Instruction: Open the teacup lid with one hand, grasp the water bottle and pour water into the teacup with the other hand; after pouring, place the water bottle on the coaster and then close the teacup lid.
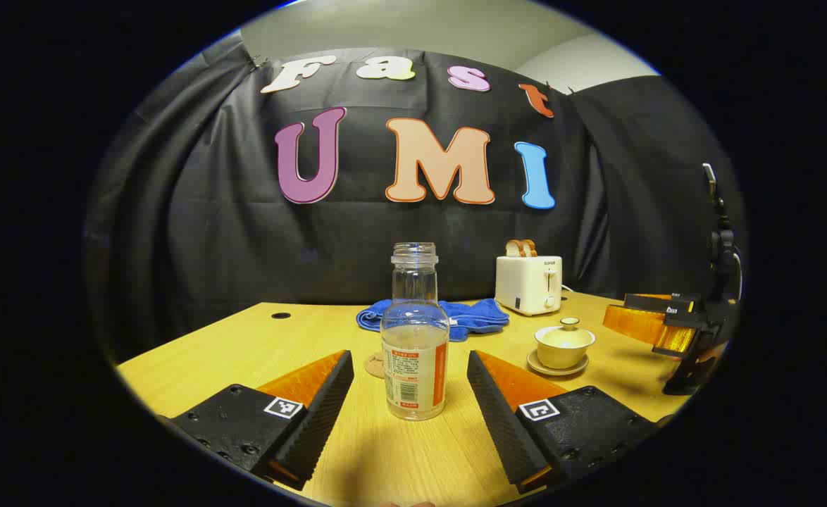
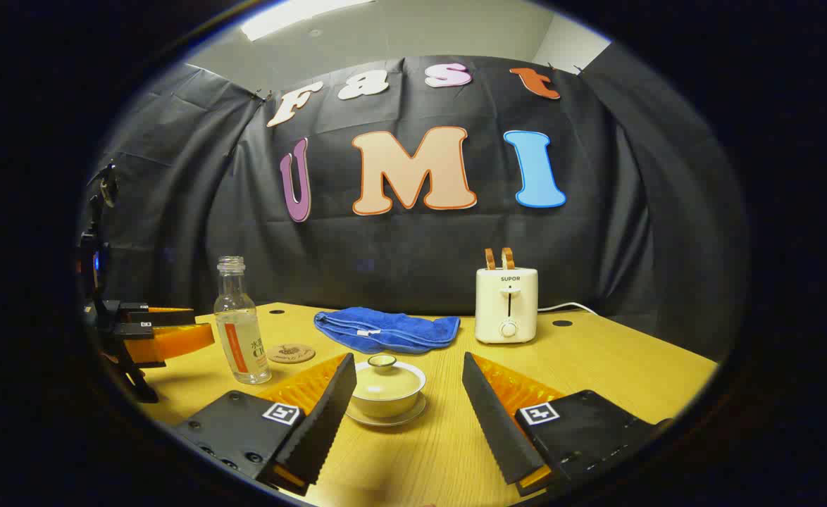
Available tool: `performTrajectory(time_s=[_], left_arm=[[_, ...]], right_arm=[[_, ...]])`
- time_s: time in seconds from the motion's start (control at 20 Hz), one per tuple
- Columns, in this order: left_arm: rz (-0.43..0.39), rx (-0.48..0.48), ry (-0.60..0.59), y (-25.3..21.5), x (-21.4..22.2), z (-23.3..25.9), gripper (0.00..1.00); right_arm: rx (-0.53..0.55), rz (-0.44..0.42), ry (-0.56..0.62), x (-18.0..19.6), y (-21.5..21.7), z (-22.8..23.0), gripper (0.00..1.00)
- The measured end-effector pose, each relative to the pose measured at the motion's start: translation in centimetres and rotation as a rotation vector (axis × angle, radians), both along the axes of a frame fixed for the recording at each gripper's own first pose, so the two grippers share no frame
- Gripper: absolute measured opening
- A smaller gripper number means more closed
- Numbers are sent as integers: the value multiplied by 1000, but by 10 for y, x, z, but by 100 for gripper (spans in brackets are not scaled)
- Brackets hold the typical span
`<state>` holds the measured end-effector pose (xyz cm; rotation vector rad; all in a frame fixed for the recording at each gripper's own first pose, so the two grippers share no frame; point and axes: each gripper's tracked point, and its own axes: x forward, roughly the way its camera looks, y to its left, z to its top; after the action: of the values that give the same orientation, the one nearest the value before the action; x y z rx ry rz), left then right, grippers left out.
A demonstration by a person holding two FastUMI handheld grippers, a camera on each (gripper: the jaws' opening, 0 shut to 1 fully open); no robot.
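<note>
Clear water bottle point(image 1: 414, 352) between spread left jaws; lidded teacup point(image 2: 387, 386) between spread right jaws.

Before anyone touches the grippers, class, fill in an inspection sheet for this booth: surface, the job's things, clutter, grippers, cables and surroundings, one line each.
Surface: yellow wooden table, with round holes near the back edge.
Job's things: water bottle upright, uncapped, partly filled; teacup on its saucer, lid on; coaster beside the bottle, bare.
Clutter: blue cloth crumpled at the back; toaster with bread in its slots.
Grippers: left gripper open, fingers either side of the bottle, not touching; right gripper open, facing the teacup.
Cables: white cord behind the toaster.
Surroundings: black cloth wall; pale ceiling above.
</note>
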<state>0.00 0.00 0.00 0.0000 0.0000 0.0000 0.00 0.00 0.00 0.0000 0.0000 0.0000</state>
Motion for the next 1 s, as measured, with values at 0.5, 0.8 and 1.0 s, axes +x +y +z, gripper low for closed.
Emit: performTrajectory(time_s=[0.5, 0.8, 1.0], left_arm=[[79, -5, 6, 16, -2, -2, 95], [86, -11, -3, 15, -1, 0, 95], [87, -9, -3, 15, -3, -1, 95]], right_arm=[[0, -6, 1, 1, 0, 0, 94], [1, -12, 0, 1, -2, 0, 95], [1, -13, 1, 0, -2, 0, 93]])
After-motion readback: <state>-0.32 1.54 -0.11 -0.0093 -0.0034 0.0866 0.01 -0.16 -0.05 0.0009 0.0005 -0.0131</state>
